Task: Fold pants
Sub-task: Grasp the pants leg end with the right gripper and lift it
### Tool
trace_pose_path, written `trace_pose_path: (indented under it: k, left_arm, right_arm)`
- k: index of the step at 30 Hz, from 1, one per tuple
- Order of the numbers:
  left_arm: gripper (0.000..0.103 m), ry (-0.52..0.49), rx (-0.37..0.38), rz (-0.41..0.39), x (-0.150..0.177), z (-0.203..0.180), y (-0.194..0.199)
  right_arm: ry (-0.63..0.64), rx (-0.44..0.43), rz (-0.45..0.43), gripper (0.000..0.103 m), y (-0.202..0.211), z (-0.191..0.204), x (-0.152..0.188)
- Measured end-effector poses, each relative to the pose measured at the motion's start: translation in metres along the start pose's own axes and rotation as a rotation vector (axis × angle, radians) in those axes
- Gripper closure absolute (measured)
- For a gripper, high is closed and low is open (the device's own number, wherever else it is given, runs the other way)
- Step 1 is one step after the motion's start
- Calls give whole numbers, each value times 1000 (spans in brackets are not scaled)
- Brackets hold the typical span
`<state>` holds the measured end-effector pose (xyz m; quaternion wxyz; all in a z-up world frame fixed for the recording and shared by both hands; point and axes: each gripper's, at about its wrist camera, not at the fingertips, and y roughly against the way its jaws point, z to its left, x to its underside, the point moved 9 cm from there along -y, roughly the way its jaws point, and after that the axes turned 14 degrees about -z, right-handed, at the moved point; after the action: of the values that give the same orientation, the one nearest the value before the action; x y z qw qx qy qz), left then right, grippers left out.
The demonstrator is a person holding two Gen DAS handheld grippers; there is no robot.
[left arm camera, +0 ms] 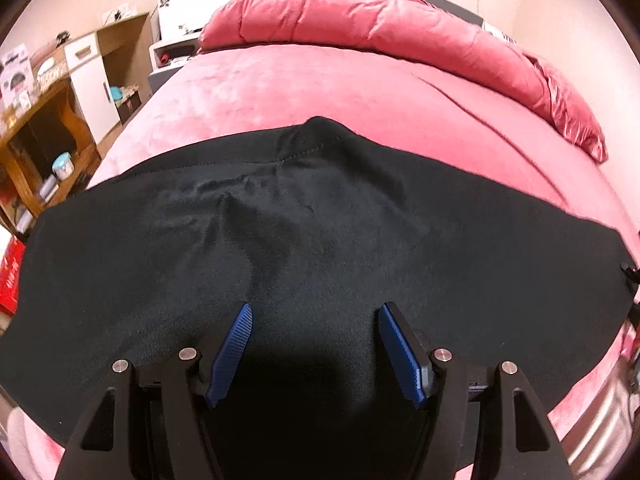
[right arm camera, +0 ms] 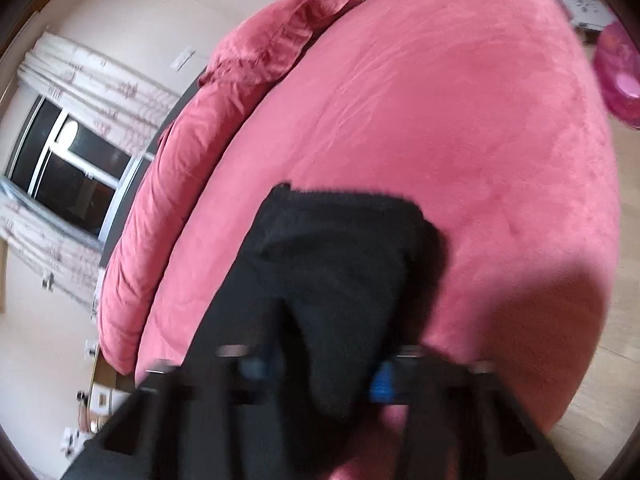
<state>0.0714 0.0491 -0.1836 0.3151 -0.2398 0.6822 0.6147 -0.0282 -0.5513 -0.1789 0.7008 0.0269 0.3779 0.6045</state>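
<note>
Left gripper [left arm camera: 314,312]: blue ribbed fingers [left arm camera: 231,354] spread wide, poised over the black soft-fabric pants [left arm camera: 320,232], nothing between them. The pants lie flat on the pink plush bedspread [left arm camera: 320,88], long axis running left–right across the left wrist view, stitched hem edge facing the rolled pink duvet [left arm camera: 360,20] at the headboard. Right gripper [right arm camera: 320,376]: heavily blurred; black fabric [right arm camera: 336,280] sits between its fingers, grip state cannot be told.
</note>
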Motion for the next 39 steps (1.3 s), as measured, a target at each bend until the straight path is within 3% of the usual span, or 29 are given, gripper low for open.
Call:
trace_pose_path:
  k: [11,18,26,31,39]
  left_arm:
    - [35,-11,7,4,2,-1,0]
    - [35,-10,8,2,2,0,-1]
    - [32,9,25,3,1,0,-3]
    - [29,2,28,9,1,-3,-3]
    - [29,53,59,-7,-2,-2,5]
  right_arm:
    - [41,3,-5,87,13,15,0]
    - [90,-29,-26,87,36,58,-6]
    - [294,22,-35,87,54,112,5]
    - [422,-32,-54,87,71,157,19]
    - [468,-150,-34,87,88,212,49]
